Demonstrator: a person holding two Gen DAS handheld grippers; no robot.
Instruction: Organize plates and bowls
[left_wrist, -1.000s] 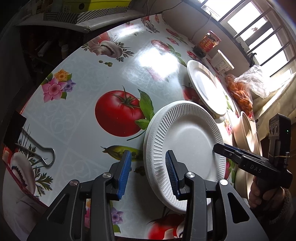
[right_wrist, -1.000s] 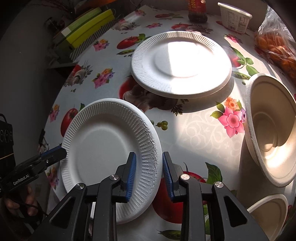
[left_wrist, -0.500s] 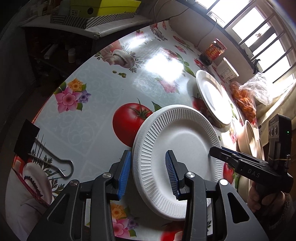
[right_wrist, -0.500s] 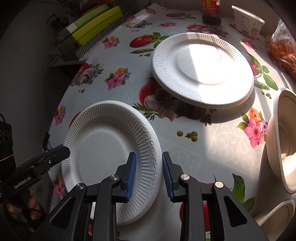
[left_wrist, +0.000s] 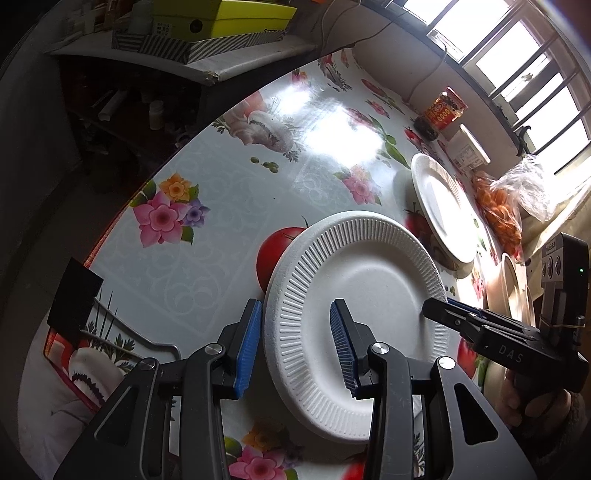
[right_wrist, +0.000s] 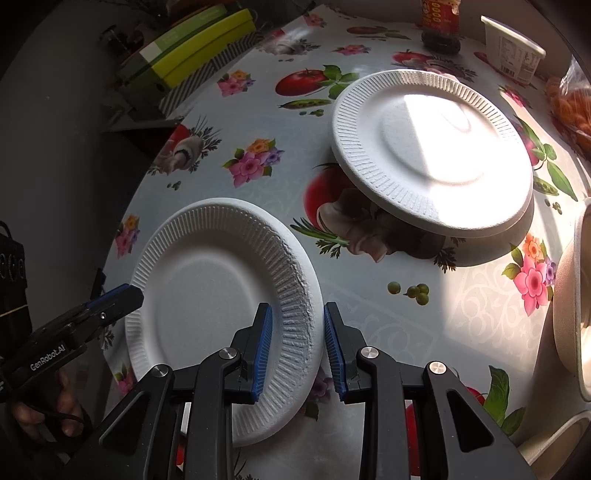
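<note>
Daylight pours in from the window at the upper right of the left wrist view, blown out to white. It throws strong glare on the glossy table toward its far edge. In the right wrist view a hard sunlit patch crosses the far plate, which casts a deep shadow on the table's near side; the near plate sits in shade. Both views are sharp but bend heavily, with dark vignetted corners.

White ribbed plate; floral, tomato-printed tablecloth.
</note>
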